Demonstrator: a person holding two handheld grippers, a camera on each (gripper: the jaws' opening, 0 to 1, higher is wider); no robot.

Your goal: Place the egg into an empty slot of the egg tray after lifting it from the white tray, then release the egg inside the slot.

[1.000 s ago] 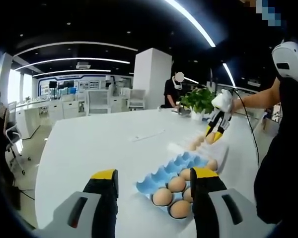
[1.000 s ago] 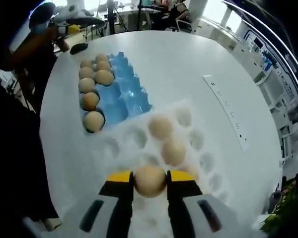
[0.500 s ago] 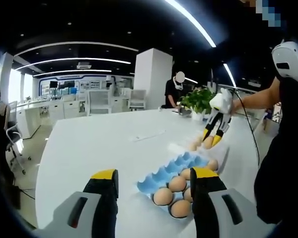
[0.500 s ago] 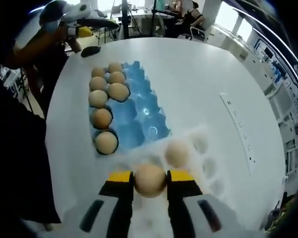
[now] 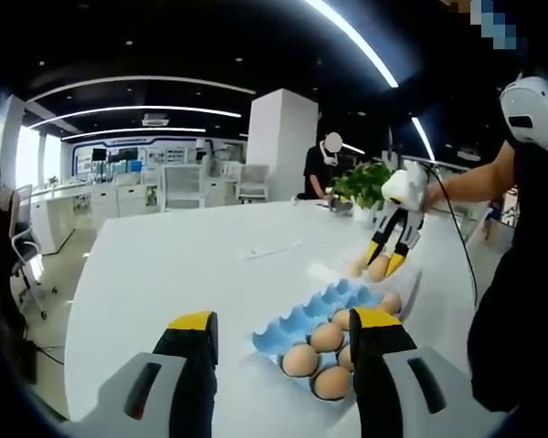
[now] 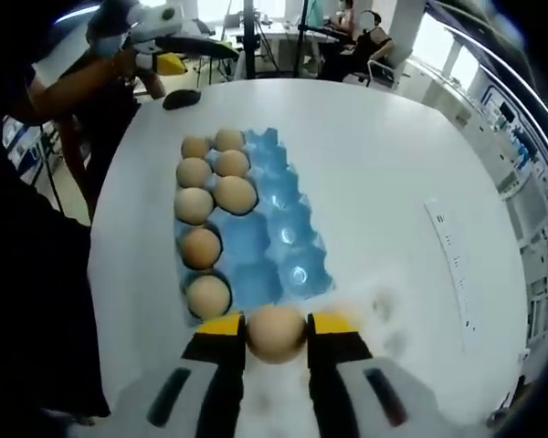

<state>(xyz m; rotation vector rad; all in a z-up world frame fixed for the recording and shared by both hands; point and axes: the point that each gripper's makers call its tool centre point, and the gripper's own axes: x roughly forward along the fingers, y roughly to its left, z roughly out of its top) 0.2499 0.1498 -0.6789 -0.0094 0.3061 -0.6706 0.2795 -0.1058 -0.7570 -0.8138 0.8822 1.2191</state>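
My right gripper (image 6: 274, 330) is shut on a tan egg (image 6: 275, 332) and holds it in the air just before the near end of the blue egg tray (image 6: 272, 233). Several eggs sit in the tray's left slots; its right-hand slots are bare blue. The white tray (image 6: 374, 306) peeks out by the right jaw, mostly hidden. In the left gripper view, the right gripper (image 5: 384, 265) hangs with the egg (image 5: 378, 267) above the white tray (image 5: 333, 272), behind the blue egg tray (image 5: 301, 324). My left gripper (image 5: 283, 321) stands open near the blue tray's front end, holding nothing.
The white table (image 5: 183, 265) holds a long white strip (image 5: 274, 248) and a potted plant (image 5: 365, 187) at the far end. A person's arm (image 5: 466, 182) holds the right gripper. Someone sits behind the table (image 5: 320, 169). A dark mouse-like object (image 6: 180, 98) lies beyond the blue tray.
The right gripper has carried the egg off the white tray toward the blue egg tray, which now lies closer below it. The left gripper has stayed put.
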